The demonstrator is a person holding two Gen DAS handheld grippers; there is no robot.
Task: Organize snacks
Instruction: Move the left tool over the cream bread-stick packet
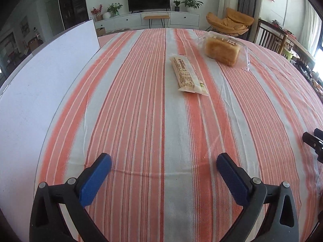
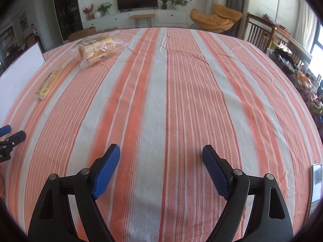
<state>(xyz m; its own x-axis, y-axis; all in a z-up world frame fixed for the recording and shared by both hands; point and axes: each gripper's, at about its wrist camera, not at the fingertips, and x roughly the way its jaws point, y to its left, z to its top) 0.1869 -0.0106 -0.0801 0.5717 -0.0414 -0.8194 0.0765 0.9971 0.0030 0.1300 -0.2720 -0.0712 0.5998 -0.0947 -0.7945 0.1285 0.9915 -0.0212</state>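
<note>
A long pale snack bar in a printed wrapper (image 1: 188, 73) lies on the striped tablecloth (image 1: 141, 111), ahead of my left gripper (image 1: 163, 161). A clear bag of bread (image 1: 223, 49) lies beyond it to the right. My left gripper is open and empty, low over the cloth, well short of the bar. My right gripper (image 2: 161, 153) is open and empty over the bare cloth (image 2: 181, 100). From it the bar (image 2: 49, 83) and the bread bag (image 2: 97, 49) lie far to the left. The left gripper's tip shows at the right wrist view's left edge (image 2: 12, 139).
A white flat board (image 1: 40, 84) lies along the table's left edge, also visible in the right wrist view (image 2: 18, 72). A phone-like flat object (image 2: 317, 181) lies at the table's right edge. Wooden chairs (image 2: 260, 32) and a cluttered side table stand to the right.
</note>
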